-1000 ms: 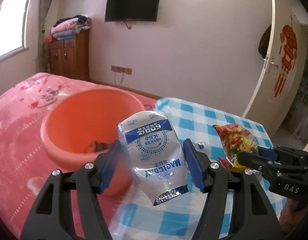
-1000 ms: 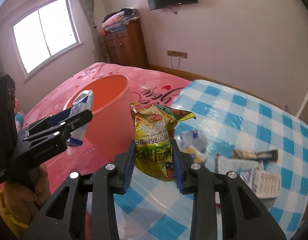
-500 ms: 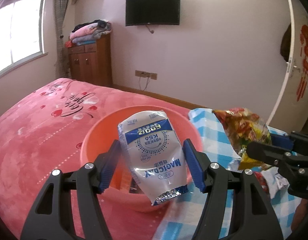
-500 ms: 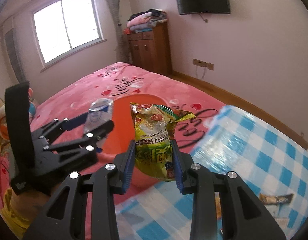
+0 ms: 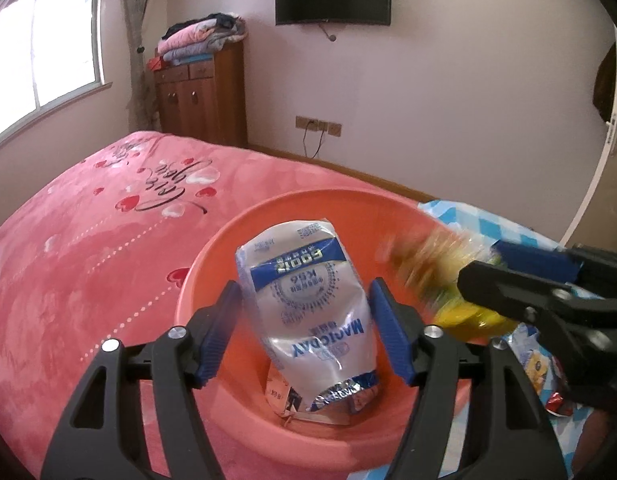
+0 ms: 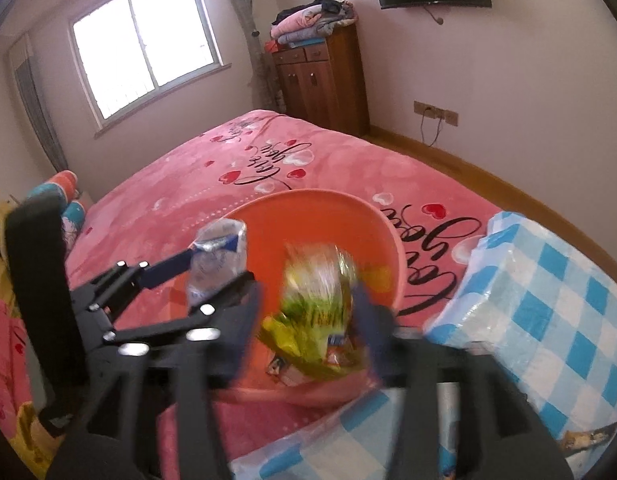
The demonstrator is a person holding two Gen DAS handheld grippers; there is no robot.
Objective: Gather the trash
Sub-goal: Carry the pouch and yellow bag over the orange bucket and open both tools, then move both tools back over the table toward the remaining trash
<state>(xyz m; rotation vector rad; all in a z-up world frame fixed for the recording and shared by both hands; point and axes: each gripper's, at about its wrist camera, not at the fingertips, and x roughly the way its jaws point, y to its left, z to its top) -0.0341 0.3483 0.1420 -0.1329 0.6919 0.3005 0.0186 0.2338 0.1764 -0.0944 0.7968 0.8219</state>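
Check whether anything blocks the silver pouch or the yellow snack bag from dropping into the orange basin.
Nothing visible does. The silver pouch and yellow snack bag both hang over the open orange basin, which holds only a few wrappers.

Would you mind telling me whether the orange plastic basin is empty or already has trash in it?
Not empty: small wrappers lie on the bottom of the orange plastic basin.
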